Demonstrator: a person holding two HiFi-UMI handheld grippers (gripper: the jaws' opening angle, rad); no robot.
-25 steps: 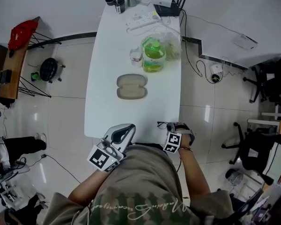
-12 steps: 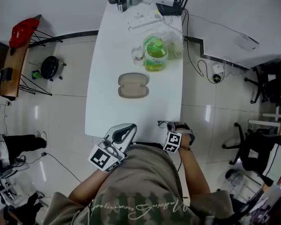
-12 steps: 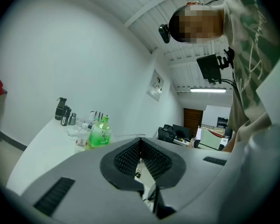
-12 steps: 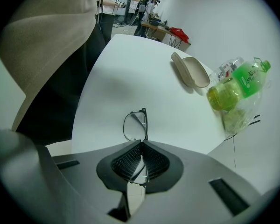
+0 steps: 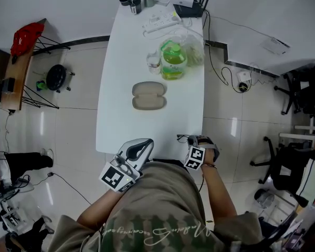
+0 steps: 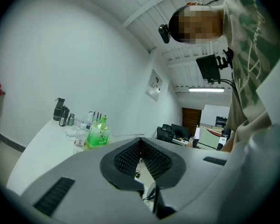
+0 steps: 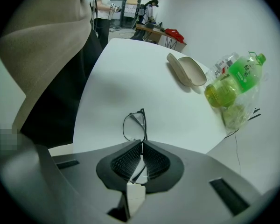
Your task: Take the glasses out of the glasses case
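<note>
Right gripper [image 7: 141, 146]: jaws closed on the glasses [image 7: 134, 125]. The grip is on the frame, edge-on between the pads; one dark-rimmed lens projects past the tips. In the head view the right gripper [image 5: 193, 142] sits at the near right edge of the table [image 5: 118, 114], with the glasses [image 5: 182, 138] just ahead of it over that edge. Whether the frame touches the tabletop cannot be determined.

Left gripper [image 6: 141, 143]: jaws shut together, nothing between them. In the head view the left gripper [image 5: 142, 147] is at the near edge of the table, left of the right gripper, close to the person's body. Its own view looks upward along the table toward the wall.

Case [image 5: 148, 95]: open, both beige halves facing up, empty, lying at mid-table and well apart from the glasses. The right gripper view confirms the case [image 7: 186, 71] open on the far side of the glasses.

Other items: a green bottle [image 5: 173, 61] stands beyond the case, beside a bag [image 5: 193, 49] of clear plastic. A power strip [image 5: 160, 21] and a router [image 5: 188, 4] occupy the far end of the table.
</note>
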